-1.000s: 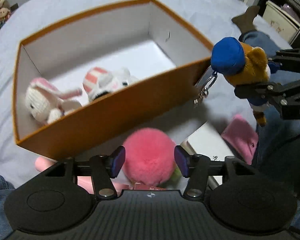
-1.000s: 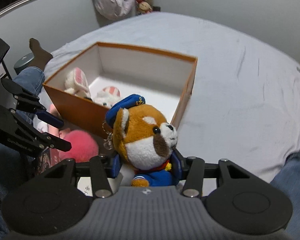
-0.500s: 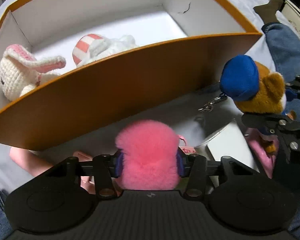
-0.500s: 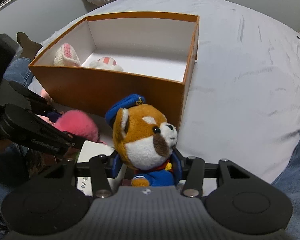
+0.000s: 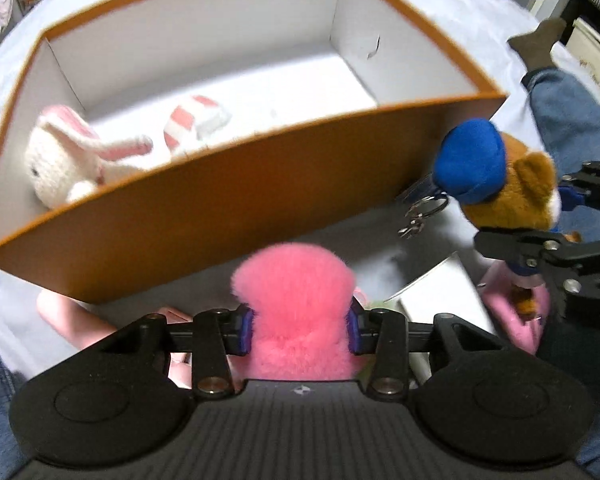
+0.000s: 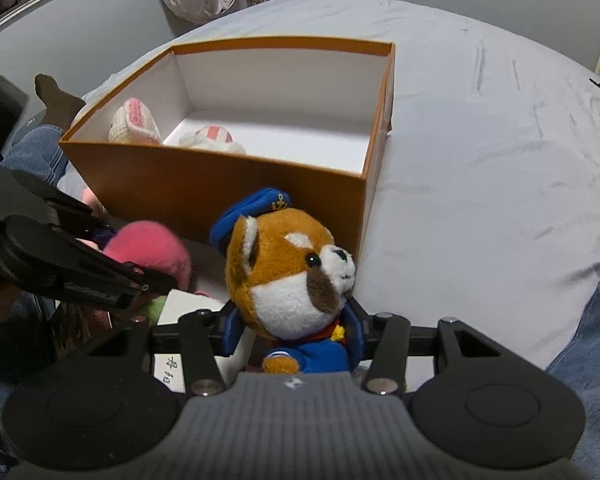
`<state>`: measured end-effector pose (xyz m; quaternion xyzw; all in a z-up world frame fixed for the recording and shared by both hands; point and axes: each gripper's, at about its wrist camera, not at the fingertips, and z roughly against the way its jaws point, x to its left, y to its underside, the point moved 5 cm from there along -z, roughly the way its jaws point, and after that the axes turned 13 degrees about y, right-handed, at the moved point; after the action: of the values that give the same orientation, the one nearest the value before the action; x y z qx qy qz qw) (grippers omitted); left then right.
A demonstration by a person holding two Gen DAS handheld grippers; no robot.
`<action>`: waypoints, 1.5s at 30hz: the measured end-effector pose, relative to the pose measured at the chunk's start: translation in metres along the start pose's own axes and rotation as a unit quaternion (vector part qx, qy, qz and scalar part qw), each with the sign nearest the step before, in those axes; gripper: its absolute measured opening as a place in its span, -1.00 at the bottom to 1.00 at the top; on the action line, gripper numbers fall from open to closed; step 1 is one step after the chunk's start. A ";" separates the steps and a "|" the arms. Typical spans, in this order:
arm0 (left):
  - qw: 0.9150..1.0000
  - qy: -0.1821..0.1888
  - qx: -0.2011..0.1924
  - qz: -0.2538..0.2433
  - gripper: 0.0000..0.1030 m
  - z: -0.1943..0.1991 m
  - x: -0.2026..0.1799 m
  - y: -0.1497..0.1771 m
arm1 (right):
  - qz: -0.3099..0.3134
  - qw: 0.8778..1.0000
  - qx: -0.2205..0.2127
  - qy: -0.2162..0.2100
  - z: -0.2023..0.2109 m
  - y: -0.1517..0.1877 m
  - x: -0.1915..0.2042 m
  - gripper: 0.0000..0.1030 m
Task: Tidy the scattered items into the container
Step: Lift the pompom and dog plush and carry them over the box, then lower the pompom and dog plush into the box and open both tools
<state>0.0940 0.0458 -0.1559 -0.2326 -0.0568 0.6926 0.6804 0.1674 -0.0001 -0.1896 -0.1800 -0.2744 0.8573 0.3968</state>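
Note:
An orange box [image 5: 228, 200] with a white inside stands on the bed; it also shows in the right wrist view [image 6: 220, 184]. Inside lie a white bunny [image 5: 64, 160] and a pink-striped white plush [image 5: 196, 118]. My left gripper [image 5: 298, 326] is shut on a pink fluffy ball [image 5: 296, 292], just in front of the box's near wall. My right gripper [image 6: 294, 338] is shut on a brown dog plush [image 6: 288, 280] with a blue cap, held near the box's right corner. The dog plush [image 5: 504, 192] and its metal clip [image 5: 422, 212] show in the left wrist view.
A white flat box [image 5: 440, 296] and a pink item [image 5: 512, 320] lie under the grippers. A pink object [image 5: 68, 316] lies left of the left gripper. The person's jeans-clad legs [image 5: 568, 104] flank the area. The grey bedsheet [image 6: 480, 160] spreads to the right.
My left gripper dropped to the pink ball and closed on it, then lifted it slightly. My right gripper kept its hold on the dog plush and shifted a little.

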 end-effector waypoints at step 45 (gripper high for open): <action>0.992 0.034 -0.117 0.024 -0.81 0.057 0.048 -0.116 | -0.094 0.994 0.036 -0.046 -0.051 -0.130 0.003 0.01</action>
<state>0.1793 0.1135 -0.0712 -0.3357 -0.1084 0.6892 0.6329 0.2686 0.0887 -0.1501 -0.0990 -0.2775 0.8327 0.4689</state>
